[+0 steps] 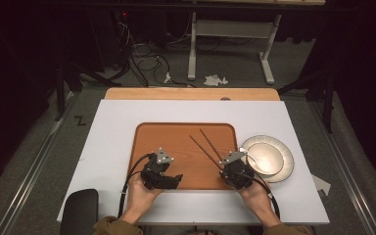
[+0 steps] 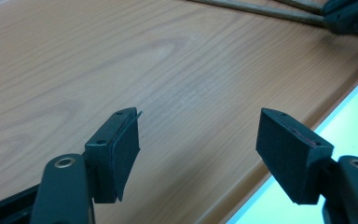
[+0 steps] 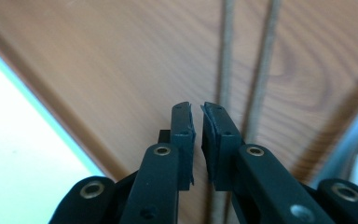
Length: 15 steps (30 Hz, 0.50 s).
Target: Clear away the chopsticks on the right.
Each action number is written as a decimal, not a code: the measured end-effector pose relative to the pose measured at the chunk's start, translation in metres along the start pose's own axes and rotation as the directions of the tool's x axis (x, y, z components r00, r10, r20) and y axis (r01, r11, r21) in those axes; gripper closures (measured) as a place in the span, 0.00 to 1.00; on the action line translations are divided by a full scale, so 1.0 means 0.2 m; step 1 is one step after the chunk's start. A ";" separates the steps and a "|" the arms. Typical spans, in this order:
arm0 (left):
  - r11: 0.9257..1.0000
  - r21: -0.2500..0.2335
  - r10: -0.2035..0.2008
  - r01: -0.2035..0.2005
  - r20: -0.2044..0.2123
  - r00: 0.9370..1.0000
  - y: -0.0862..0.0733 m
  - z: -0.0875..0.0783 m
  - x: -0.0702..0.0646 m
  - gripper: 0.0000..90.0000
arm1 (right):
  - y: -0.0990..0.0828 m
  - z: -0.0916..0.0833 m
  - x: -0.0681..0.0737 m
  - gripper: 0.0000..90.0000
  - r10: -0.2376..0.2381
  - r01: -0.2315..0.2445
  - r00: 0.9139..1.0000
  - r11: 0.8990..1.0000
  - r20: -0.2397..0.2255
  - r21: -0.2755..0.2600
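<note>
The person stood at the near edge of a white table with a two-jaw gripper in each hand. A wooden tray lay at the centre of the table, and a pair of chopsticks lay on the tray's right half, side by side and slanting from upper left to lower right. A pale plate sat on the table just beside the tray's right edge.

The left gripper was held over the near left part of the tray. Its jaws stood wide apart with nothing between them; the left gripper view showed bare tray wood in the gap and the chopsticks well apart, at the top of the frame.

The right gripper was held at the near end of the chopsticks. Its jaws were drawn almost together, leaving a thin slit. In the right gripper view one chopstick ran down behind the jaws and the other passed just beside the right jaw. No stick was visible between the pads.
</note>
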<state>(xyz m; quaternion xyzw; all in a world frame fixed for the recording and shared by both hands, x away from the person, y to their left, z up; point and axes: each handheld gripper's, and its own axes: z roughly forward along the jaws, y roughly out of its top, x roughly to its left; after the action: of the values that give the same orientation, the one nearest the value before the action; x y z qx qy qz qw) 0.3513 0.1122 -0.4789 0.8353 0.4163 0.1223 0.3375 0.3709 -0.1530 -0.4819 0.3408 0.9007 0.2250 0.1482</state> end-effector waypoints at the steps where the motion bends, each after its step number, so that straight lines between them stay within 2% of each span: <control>1: 1.000 0.000 0.000 0.000 0.000 1.000 0.00 0.00 0.00 0.33 | 0.00 0.01 0.00 0.94 -0.012 0.012 1.000 1.000 -0.004 0.013; 3: 1.000 0.002 0.003 -0.003 0.001 1.000 0.00 0.00 0.00 0.33 | 0.00 0.03 0.00 0.94 -0.007 0.007 1.000 1.000 -0.005 0.022; 6: 1.000 0.001 0.003 -0.003 0.001 1.000 0.00 0.00 0.00 0.33 | -0.01 0.04 -0.04 0.94 0.045 -0.045 0.999 0.999 -0.002 0.030; 9: 1.000 0.000 0.002 -0.002 0.000 1.000 0.00 0.00 0.00 0.33 | -0.02 0.03 -0.08 0.94 0.074 -0.074 0.997 0.997 0.009 0.031; 13: 1.000 0.000 0.010 -0.010 0.003 1.000 0.00 -0.01 -0.01 0.33 | -0.03 0.02 -0.07 0.93 0.072 -0.072 0.997 0.997 0.013 0.017; 15: 1.000 -0.007 0.010 -0.010 0.008 1.000 0.00 -0.01 -0.02 0.33 | -0.02 -0.01 -0.07 0.92 0.054 -0.054 0.999 0.999 0.008 -0.002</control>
<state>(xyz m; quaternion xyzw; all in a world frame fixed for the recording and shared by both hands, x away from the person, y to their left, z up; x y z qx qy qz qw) 0.3474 0.1111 -0.4770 0.8368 0.4104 0.1220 0.3413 0.3780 -0.1663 -0.4812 0.3657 0.8903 0.2284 0.1462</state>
